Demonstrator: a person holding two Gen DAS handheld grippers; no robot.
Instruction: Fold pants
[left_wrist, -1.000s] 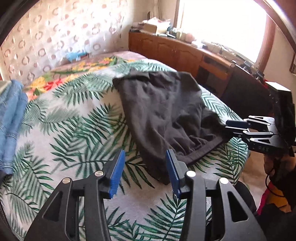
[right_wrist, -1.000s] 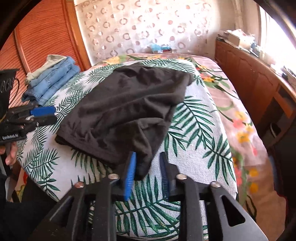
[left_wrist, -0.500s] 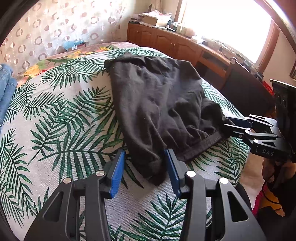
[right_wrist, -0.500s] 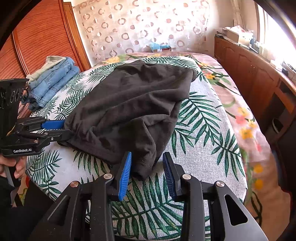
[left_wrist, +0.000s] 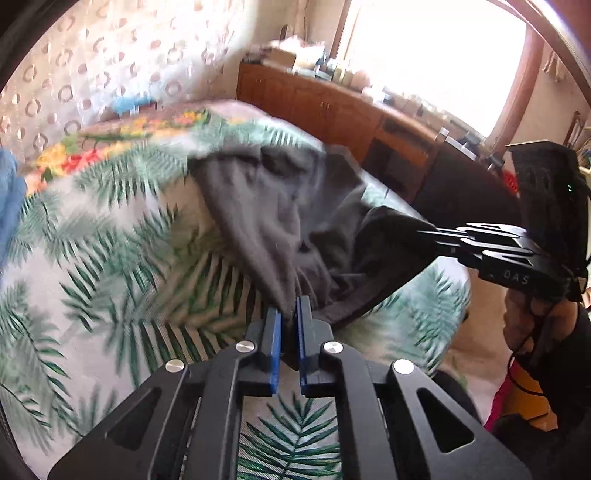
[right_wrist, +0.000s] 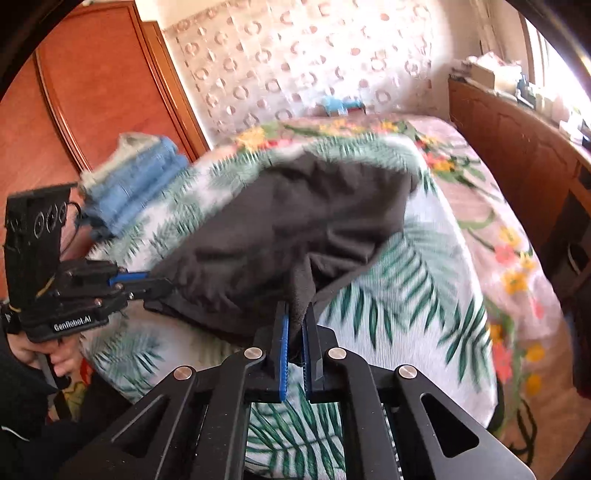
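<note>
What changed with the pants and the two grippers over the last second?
Both grippers took hold: the left gripper and right gripper, open a second ago, have closed on the near edge of the pants and begun lifting it off the bed. The far end lies as before, and the jeans stay put.

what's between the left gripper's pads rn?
A pinched edge of the black pants, clamped in the left gripper; left wrist view shows it.
</note>
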